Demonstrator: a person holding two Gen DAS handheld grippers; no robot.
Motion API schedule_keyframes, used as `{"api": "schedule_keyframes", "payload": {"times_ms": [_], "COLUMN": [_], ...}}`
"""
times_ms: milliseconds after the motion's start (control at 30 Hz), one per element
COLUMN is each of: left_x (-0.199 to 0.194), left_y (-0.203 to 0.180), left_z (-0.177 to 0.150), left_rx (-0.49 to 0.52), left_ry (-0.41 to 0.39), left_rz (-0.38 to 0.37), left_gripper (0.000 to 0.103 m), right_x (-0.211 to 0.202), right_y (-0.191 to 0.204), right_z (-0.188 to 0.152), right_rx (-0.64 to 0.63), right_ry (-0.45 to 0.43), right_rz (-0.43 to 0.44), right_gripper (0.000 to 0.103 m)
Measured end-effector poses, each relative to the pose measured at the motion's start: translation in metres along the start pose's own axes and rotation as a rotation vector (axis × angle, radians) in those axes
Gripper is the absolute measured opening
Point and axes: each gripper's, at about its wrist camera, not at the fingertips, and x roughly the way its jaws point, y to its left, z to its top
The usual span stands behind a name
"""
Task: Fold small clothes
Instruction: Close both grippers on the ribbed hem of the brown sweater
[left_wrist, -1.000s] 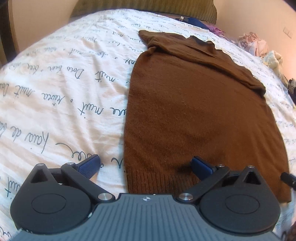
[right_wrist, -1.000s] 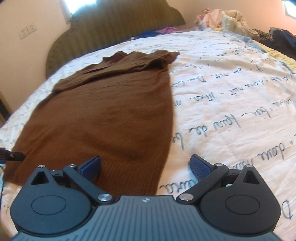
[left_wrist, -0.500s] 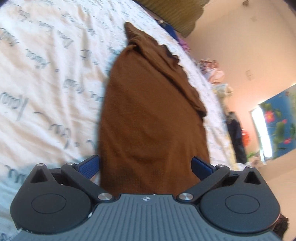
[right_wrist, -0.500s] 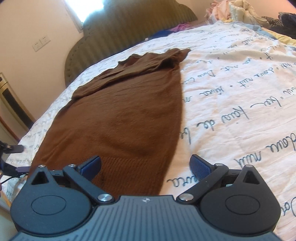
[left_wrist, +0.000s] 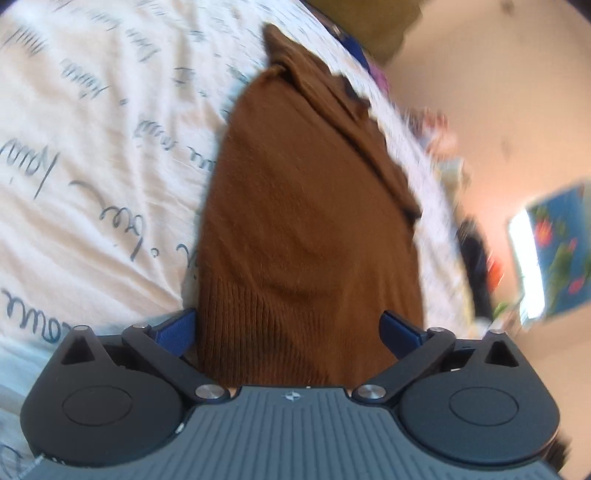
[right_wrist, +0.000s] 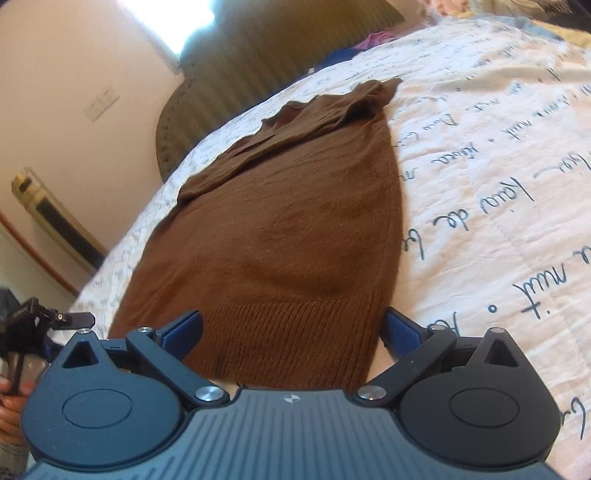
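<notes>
One brown sweater (right_wrist: 280, 221) is being kept flat on the script-printed bedspread (right_wrist: 498, 177), its ribbed hem (left_wrist: 280, 332) being straddled by the left gripper (left_wrist: 288, 328) and right gripper (right_wrist: 291, 328), both wide open and apparently gripping nothing, seemingly for lifting it evenly.

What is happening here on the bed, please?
A person holds two grippers over a brown sweater spread flat on a bed cover printed with handwriting. The left gripper and right gripper are both open at the ribbed hem, one at each corner. Neither has closed on it, so no fold has begun.
</notes>
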Motion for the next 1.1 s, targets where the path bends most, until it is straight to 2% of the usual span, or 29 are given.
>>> {"api": "schedule_keyframes", "payload": {"times_ms": [33, 67, 133, 167, 200, 233, 267, 300, 333, 467, 633, 867, 1000, 1100], "left_x": [0.001, 0.003, 0.005, 0.006, 0.007, 0.008, 0.012, 0.015, 0.016, 0.014, 0.008, 0.003, 0.008, 0.007], "left_y": [0.006, 0.009, 0.007, 0.005, 0.0, -0.004, -0.006, -0.003, 0.003, 0.009, -0.002, -0.006, 0.008, 0.02], "left_z": [0.003, 0.007, 0.013, 0.013, 0.012, 0.01, 0.01, 0.008, 0.006, 0.002, -0.003, -0.025, -0.034, -0.032], "left_rx": [-0.014, -0.005, 0.011, 0.019, 0.045, 0.082, 0.104, 0.094, 0.071, 0.052, 0.057, 0.026, -0.002, -0.074], "left_ry": [0.019, 0.047, 0.082, 0.084, 0.079, 0.079, 0.092, 0.109, 0.113, 0.102, 0.1, 0.082, 0.058, 0.024], "left_rz": [-0.027, -0.05, -0.05, -0.038, -0.015, 0.017, 0.042, 0.043, 0.039, 0.02, -0.01, 0.007, 0.038, 0.016], "left_gripper": [0.103, 0.103, 0.101, 0.1, 0.091, 0.063, 0.041, 0.008, 0.004, 0.004, 0.003, 0.003, 0.004, 0.014], "right_x": [-0.002, -0.004, -0.007, -0.007, -0.005, -0.003, -0.001, -0.001, -0.001, -0.009, -0.021, -0.041, -0.045, -0.022], "right_y": [-0.002, -0.003, -0.004, -0.003, -0.001, -0.002, -0.005, -0.006, -0.005, -0.001, -0.009, -0.025, -0.034, -0.058], "right_z": [0.0, -0.001, -0.004, -0.005, -0.006, -0.006, -0.007, -0.009, -0.01, -0.005, 0.013, 0.038, 0.034, 0.022], "right_rx": [0.008, 0.004, 0.009, -0.01, -0.021, -0.014, 0.004, 0.008, -0.003, -0.075, -0.11, -0.146, -0.156, -0.061], "right_ry": [0.006, 0.005, 0.003, 0.001, 0.001, 0.008, 0.017, 0.009, 0.002, -0.013, 0.0, 0.029, 0.061, 0.119], "right_rz": [0.002, -0.003, -0.021, -0.029, -0.044, -0.051, -0.036, -0.033, -0.036, -0.041, 0.013, 0.063, 0.069, 0.111], "right_gripper": [0.095, 0.087, 0.075, 0.06, 0.043, 0.006, 0.007, 0.007, 0.007, 0.006, 0.006, 0.005, 0.005, 0.008]}}
